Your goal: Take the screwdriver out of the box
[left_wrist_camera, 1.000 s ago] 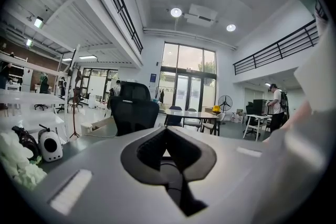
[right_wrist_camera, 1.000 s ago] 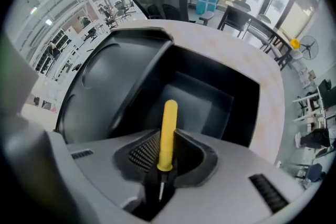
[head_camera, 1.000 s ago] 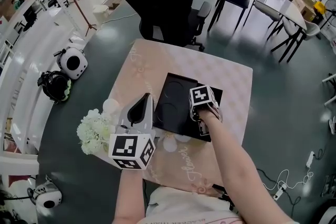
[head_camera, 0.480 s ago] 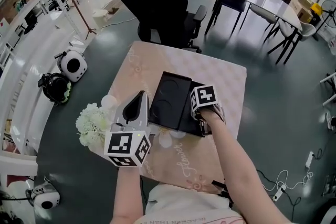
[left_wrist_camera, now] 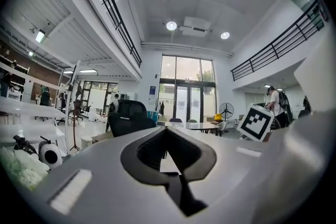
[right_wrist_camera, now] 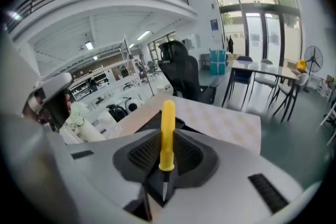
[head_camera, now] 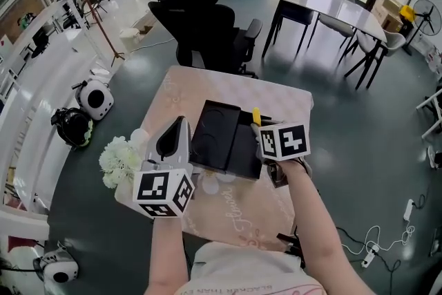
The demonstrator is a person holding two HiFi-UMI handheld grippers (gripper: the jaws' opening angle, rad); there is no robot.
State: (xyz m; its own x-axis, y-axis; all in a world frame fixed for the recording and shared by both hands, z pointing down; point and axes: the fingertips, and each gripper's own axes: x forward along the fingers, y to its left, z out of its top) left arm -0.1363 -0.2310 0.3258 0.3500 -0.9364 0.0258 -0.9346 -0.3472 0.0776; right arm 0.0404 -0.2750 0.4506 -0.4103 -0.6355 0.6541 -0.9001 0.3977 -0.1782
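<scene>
The right gripper (right_wrist_camera: 168, 150) clamps the yellow screwdriver (right_wrist_camera: 167, 123) by its handle (metal tip toward its camera), at the black box's (head_camera: 242, 155) right edge, centre of the head view. The left gripper (left_wrist_camera: 166, 129), lower left, is closed and empty.

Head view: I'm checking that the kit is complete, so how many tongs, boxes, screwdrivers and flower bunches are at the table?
Tongs: 2, the left tongs and the right tongs
Box: 1
Screwdriver: 1, held in the right tongs
Flower bunch: 1
Total: 5
</scene>
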